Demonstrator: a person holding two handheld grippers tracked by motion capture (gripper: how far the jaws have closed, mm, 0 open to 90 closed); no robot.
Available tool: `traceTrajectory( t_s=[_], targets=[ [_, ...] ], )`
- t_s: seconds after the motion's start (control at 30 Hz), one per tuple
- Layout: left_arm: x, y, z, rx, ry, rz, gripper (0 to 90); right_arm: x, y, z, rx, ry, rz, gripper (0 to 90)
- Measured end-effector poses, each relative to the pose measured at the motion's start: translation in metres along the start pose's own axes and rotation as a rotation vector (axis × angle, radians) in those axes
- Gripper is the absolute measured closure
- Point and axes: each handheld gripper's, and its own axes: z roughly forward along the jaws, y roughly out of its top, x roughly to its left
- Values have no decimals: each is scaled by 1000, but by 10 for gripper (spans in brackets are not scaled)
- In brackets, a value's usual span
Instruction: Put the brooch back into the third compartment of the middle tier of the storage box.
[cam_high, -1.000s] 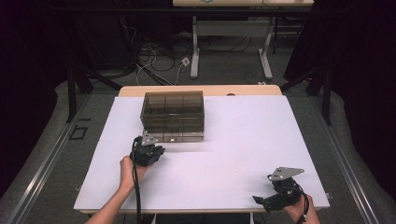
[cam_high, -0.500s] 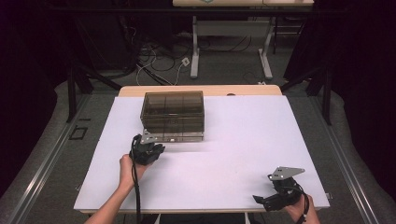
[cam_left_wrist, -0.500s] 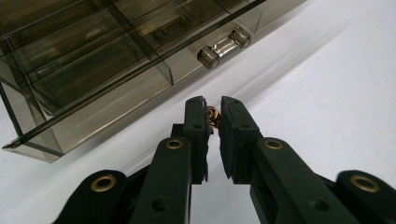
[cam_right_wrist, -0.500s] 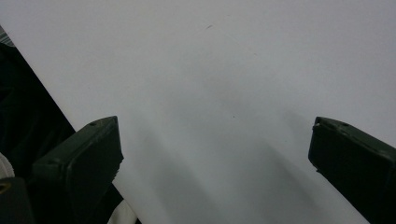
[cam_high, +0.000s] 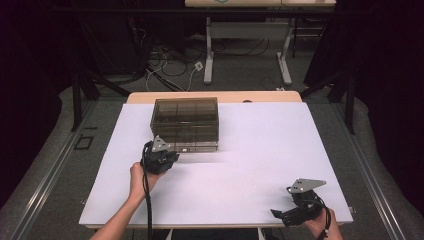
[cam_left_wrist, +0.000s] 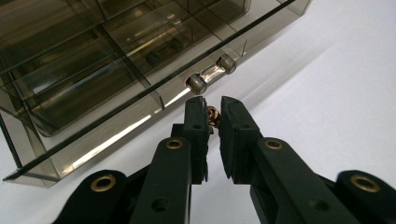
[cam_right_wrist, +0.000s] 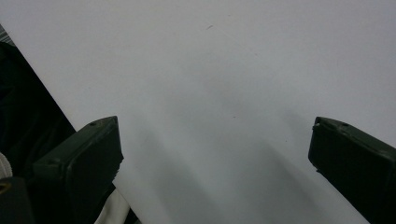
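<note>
- In the high view, we locate the left gripper (cam_high: 167, 157) at the left of the white worktop (cam_high: 250, 150), directly in front of the smoky transparent drawer box (cam_high: 185, 123), with the left hand (cam_high: 138, 176) behind it.
- In the left gripper view, we find the left gripper (cam_left_wrist: 213, 107) almost fully closed, its pads pinching a small copper-coloured object (cam_left_wrist: 213, 116). We cannot tell what the object is, as little of it shows between the pads.
- The pinched object sits just below the clear bar handle (cam_left_wrist: 212, 73) on the front of the drawer box (cam_left_wrist: 93, 60), near the handle but apart from it.
- The drawer box stands at the back of the worktop, left of centre, and its inner dividers are visible through the walls.
- At the right near corner of the worktop in the high view, we locate the right gripper (cam_high: 280, 216), held by the right hand (cam_high: 320, 227), well apart from the drawer box.
- In the right gripper view, the right gripper (cam_right_wrist: 215, 154) stands wide open with bare worktop (cam_right_wrist: 224, 70) between its pads; it holds nothing.
</note>
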Motion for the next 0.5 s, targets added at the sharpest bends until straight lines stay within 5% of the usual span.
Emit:
traceTrajectory(
  t_s=[0.5],
  targets=[
    [-3, 13, -4, -36, 0, 11, 811, 0, 1, -1, 12, 1, -8, 22]
  ],
)
